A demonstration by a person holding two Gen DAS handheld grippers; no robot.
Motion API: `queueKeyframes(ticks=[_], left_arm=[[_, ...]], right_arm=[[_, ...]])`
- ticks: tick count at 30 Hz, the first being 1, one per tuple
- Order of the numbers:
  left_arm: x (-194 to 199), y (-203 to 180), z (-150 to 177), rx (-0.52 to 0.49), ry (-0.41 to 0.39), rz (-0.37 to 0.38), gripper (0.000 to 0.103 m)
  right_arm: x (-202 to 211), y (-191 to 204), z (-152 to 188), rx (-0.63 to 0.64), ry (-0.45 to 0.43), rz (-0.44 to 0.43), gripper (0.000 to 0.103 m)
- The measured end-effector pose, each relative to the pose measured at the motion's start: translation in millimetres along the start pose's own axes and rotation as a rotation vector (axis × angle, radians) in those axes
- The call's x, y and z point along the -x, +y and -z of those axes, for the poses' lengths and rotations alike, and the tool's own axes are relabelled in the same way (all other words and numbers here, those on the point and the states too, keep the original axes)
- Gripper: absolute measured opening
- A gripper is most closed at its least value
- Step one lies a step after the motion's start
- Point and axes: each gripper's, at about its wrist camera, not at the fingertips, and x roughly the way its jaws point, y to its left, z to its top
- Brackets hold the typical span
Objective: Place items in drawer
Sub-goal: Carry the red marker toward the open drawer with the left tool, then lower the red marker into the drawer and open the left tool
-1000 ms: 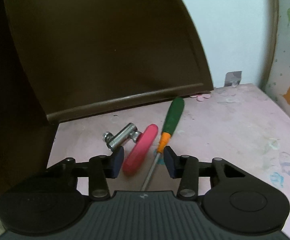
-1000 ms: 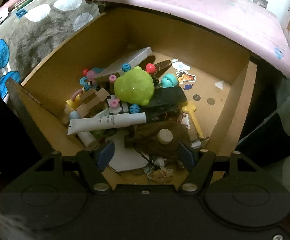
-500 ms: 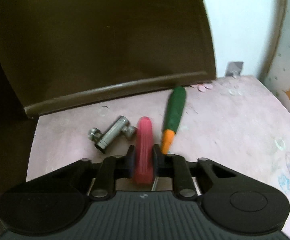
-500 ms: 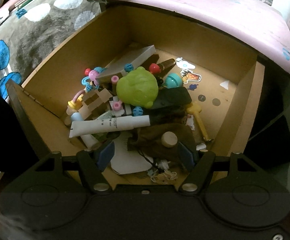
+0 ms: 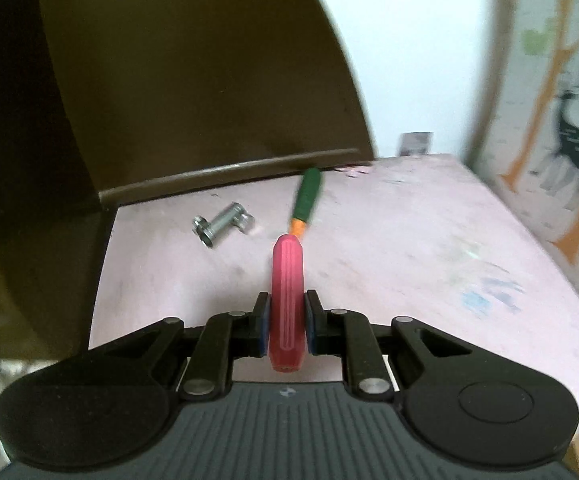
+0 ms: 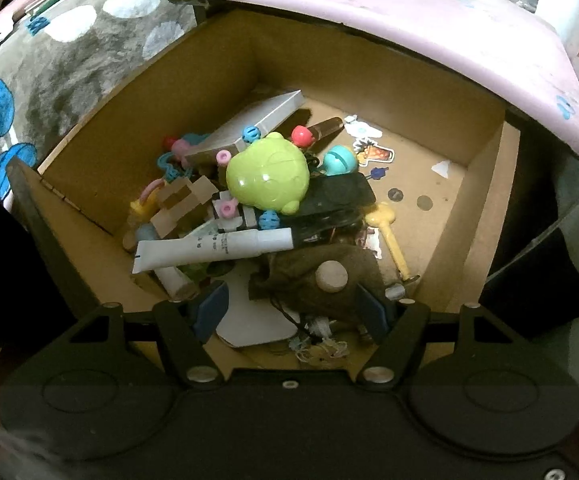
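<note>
My left gripper [image 5: 286, 330] is shut on a red tool handle [image 5: 287, 280], lifted above the pink tabletop [image 5: 409, 248] and pointing away from me. On the tabletop behind it lie a green-and-orange screwdriver [image 5: 307, 200] and a metal fitting [image 5: 221, 225]. In the right wrist view the wooden drawer [image 6: 469, 184] stands pulled out below the pink top, filled with toys, a green frog-shaped case [image 6: 267, 174], a white tube [image 6: 213, 250] and a brown pouch [image 6: 321, 280]. My right gripper [image 6: 291, 306] hangs open over the drawer's near end, holding nothing.
A dark brown panel [image 5: 193, 80] rises behind the tabletop on the left. A white wall and a patterned wall [image 5: 549, 100] close the right side. A grey spotted rug [image 6: 73, 52] lies left of the drawer. The drawer's right half shows bare floor with stickers [image 6: 373, 154].
My left gripper closed on the red handle, lifted it off the tabletop and drew back from the screwdriver and metal fitting. The right gripper stayed open over the drawer, barely shifting.
</note>
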Motion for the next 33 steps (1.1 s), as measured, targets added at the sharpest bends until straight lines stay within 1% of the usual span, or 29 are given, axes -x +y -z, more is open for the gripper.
queueKeyframes(ticks=[3,9,14,17,22,26,33], left_arm=[[33.2,-14.5,23.4,-0.009,-0.003,0.033,0.015],[88.9,-45.6,79.0,0.009,0.008,0.108,0.015],[117.7,-76.3,135.4,0.050,0.051,0.174,0.016],[117.7,-89.5,168.1,0.080,0.102,0.183,0.015],[109.9,-100.3,207.6,0.130,0.179,0.159,0.015],[99.1,-106.0,225.5,0.151,0.222,0.150,0.015],[86.0,-113.0,240.1,0.159,0.264,0.138,0.015]], right_arm=[[2.2,0.4,0.7,-0.003,-0.005,0.005,0.070],[6.7,1.3,2.3,-0.009,-0.016,0.015,0.070],[10.4,2.0,3.5,-0.013,-0.025,0.024,0.070],[12.6,2.4,3.9,-0.017,-0.031,0.028,0.070],[14.6,2.0,7.4,-0.020,-0.037,0.034,0.070],[16.4,0.2,8.4,-0.023,-0.039,0.035,0.070],[16.7,-2.5,7.6,-0.026,-0.043,0.036,0.070]])
